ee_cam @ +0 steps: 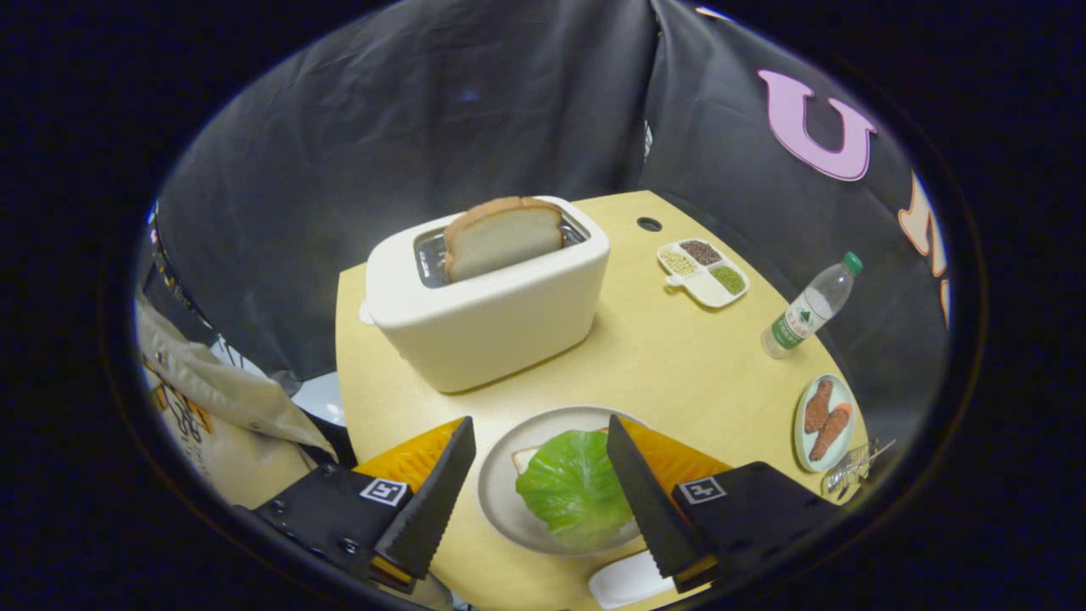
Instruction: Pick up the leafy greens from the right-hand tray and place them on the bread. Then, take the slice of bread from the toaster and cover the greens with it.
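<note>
Leafy greens [575, 488]: one green leaf, lying on a slice of bread [523, 459] of which a pale corner shows at the leaf's left; both on a round grey plate [496, 484] between the fingers.
Gripper [539, 441]: fingers spread wide, one either side of the plate, holding nothing; the right finger overlaps the leaf's edge in this view, contact cannot be told.
White tray [624, 579]: partly seen, near the right finger's base, nearer than the plate.
Table [670, 356]: light wood, bears all items.
Toaster [488, 305]: cream, just beyond the plate, with a second slice of bread [502, 238] standing upright in its slot, top well above the rim.
Small plate [824, 422]: right of the fingers, near the table edge, holding two brown pieces of food.
Water bottle [810, 307]: clear, green cap, beyond the small plate.
Divided dish [703, 271]: white, compartments of grains or beans, right of the toaster, far side.
Beige cloth [212, 399]: left of the table.
</note>
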A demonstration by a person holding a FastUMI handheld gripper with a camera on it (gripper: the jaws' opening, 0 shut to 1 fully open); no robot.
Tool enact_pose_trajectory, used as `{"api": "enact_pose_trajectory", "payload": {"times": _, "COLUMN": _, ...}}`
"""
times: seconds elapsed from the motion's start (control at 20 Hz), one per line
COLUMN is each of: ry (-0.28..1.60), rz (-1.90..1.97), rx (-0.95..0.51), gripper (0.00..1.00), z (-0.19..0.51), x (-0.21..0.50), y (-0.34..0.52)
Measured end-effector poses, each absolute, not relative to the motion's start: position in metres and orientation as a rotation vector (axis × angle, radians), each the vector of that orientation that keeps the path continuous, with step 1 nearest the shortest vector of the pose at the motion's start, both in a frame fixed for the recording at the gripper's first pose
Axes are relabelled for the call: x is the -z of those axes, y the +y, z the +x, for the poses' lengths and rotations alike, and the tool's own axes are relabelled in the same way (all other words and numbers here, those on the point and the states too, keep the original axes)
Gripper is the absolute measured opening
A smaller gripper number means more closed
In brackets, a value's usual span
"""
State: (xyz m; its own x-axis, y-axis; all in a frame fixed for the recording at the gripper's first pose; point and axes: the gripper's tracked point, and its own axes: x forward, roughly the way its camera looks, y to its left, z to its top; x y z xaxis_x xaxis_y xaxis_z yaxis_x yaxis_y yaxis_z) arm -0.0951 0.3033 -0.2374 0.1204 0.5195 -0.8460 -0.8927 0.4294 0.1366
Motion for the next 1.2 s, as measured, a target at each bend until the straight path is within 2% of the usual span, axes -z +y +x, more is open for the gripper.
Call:
{"api": "enact_pose_trajectory", "payload": {"times": 0.25, "ry": 1.006, "rz": -0.438, "rx": -1.05, "gripper": 0.99, "z": -0.081, "x": 0.218, "y": 0.321}}
{"api": "enact_pose_trajectory", "payload": {"times": 0.85, "ry": 1.04, "rz": -0.29, "rx": -1.07, "gripper": 0.98, "z": -0.075, "x": 0.18, "y": 0.388}}
{"api": "enact_pose_trajectory", "payload": {"times": 1.2, "ry": 1.082, "rz": -0.226, "rx": -1.05, "gripper": 0.97, "z": -0.07, "x": 0.18, "y": 0.42}}
